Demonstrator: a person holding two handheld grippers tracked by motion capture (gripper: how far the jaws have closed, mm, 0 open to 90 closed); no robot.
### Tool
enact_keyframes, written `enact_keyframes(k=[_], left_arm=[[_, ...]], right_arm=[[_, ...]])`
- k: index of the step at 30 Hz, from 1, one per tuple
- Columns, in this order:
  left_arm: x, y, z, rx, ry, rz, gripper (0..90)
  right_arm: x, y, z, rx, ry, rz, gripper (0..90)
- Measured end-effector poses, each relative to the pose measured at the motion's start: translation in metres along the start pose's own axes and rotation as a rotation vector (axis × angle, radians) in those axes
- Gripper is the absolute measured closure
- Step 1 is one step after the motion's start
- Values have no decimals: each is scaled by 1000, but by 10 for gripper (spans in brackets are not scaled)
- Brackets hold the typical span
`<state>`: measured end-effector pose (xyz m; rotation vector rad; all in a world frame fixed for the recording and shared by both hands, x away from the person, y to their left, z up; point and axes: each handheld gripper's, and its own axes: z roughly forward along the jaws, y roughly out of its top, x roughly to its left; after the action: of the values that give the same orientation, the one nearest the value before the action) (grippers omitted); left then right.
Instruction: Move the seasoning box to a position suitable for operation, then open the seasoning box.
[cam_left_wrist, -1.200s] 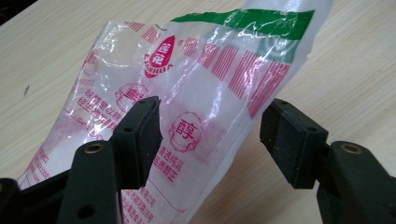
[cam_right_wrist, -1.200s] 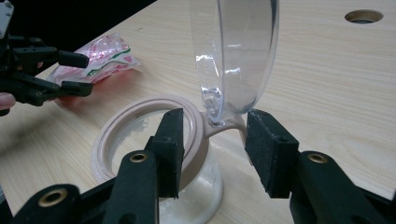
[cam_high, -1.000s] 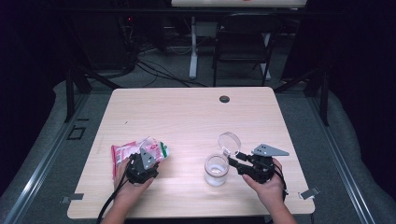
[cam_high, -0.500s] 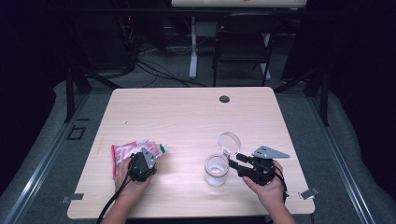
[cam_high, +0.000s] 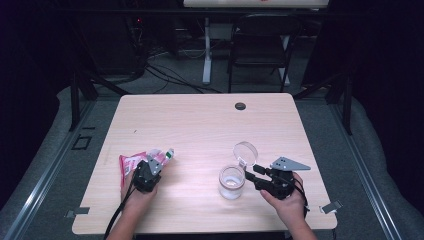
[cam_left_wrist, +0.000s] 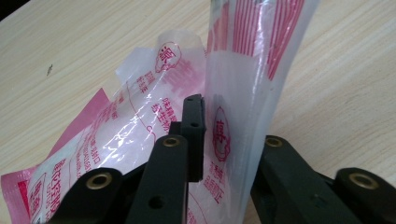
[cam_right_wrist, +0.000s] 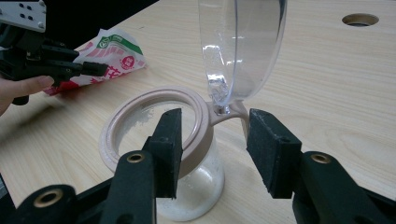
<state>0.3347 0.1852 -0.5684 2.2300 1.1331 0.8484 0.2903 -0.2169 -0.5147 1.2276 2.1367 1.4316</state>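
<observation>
A pink-and-white printed plastic bag (cam_high: 131, 162) lies at the table's front left. My left gripper (cam_high: 150, 167) is shut on it: in the left gripper view the jaws (cam_left_wrist: 229, 135) pinch an upright fold of the bag (cam_left_wrist: 140, 116). A small clear jar (cam_high: 231, 182) with a beige rim (cam_right_wrist: 121, 126) stands front right, its hinged clear lid (cam_right_wrist: 243, 46) flipped up. White residue shows inside. My right gripper (cam_right_wrist: 215, 135) is open, one jaw on each side of the rim's hinge. The right gripper view also shows the bag (cam_right_wrist: 116, 53) and the left gripper (cam_right_wrist: 93, 69) farther off.
The wooden table (cam_high: 200, 125) has a round cable hole (cam_high: 240, 106) near its back edge. A dark chair (cam_high: 260, 45) and cables stand on the floor behind the table. A hand holds each gripper at the front edge.
The bag looks a little more bunched under the left gripper. The right gripper has stayed by the jar's hinge with hardly any movement.
</observation>
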Motion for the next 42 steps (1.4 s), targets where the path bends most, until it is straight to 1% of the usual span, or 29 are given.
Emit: enact_keyframes(k=[1, 3, 8, 9, 14, 15, 19, 23, 25, 28, 29, 33, 38, 42], left_arm=[[0, 0, 0, -4, -4, -11, 821], [2, 0, 0, -4, -12, -19, 834], [3, 1, -1, 2, -24, -26, 860], [3, 1, -1, 0, -27, -33, 863], [6, 1, -2, -2, -38, -50, 878], [7, 1, -2, 0, -48, -54, 883], [10, 1, -5, -9, -53, -72, 889], [13, 1, -8, -15, -52, -82, 894], [15, 1, -11, -21, -55, -90, 897], [19, 1, -15, -31, -60, -110, 900], [20, 1, -17, -34, -59, -118, 900], [28, 1, -25, -54, -53, -146, 900], [38, -1, -38, -67, -55, -164, 900], [45, -1, -45, -87, -52, -196, 900]], right_arm=[[0, 0, -1, 3, 0, -2, 555], [0, 0, -1, 0, 0, 1, 556], [0, -1, -1, 1, -1, -4, 556], [1, -1, -1, 2, -2, -5, 556], [2, -1, 0, 2, -5, -32, 556], [2, -1, 0, 1, -9, -39, 555], [3, -1, -1, -7, -10, -60, 543], [3, -1, 0, 2, -15, -82, 518], [3, -2, 1, 7, -24, -105, 518], [4, -1, 1, 3, -28, -125, 515], [5, -1, 1, -1, -30, -128, 515], [5, -1, 1, 9, -20, -121, 510], [4, -1, 0, 6, -19, -119, 510], [3, -1, 0, 5, -20, -115, 510]])
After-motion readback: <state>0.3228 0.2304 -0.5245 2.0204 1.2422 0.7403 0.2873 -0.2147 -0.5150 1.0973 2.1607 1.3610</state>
